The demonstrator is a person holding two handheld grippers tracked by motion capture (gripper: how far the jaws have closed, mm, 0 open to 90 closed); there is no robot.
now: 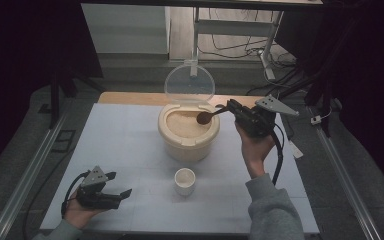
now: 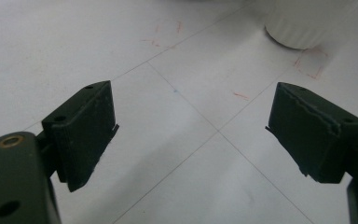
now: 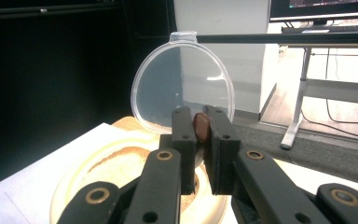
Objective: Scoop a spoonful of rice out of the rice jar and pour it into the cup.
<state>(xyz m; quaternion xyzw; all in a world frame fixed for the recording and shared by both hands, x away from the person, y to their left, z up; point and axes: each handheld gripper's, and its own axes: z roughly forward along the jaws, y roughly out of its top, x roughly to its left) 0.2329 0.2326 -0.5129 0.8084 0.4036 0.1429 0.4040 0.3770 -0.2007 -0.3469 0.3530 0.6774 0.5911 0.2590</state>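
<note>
A cream round container (image 1: 187,147) holding pale grain stands mid-table, its clear lid (image 1: 189,84) hinged upright behind it. My right gripper (image 1: 228,106) is shut on the handle of a brown spoon (image 1: 203,118), whose bowl hangs over the container's opening. In the right gripper view the jaws (image 3: 200,133) pinch the spoon (image 3: 200,121) above the container rim (image 3: 74,177), with the lid (image 3: 168,88) beyond. A small white cup (image 1: 185,181) stands in front of the container. My left gripper (image 1: 121,184) rests at the table's near left, open and holding nothing (image 2: 193,130).
The white table (image 1: 130,140) has free surface to the left and right of the container. The cup's base (image 2: 303,23) lies beyond the left jaws. Desk legs and cables stand on the floor behind the table. Metal rails run along both sides.
</note>
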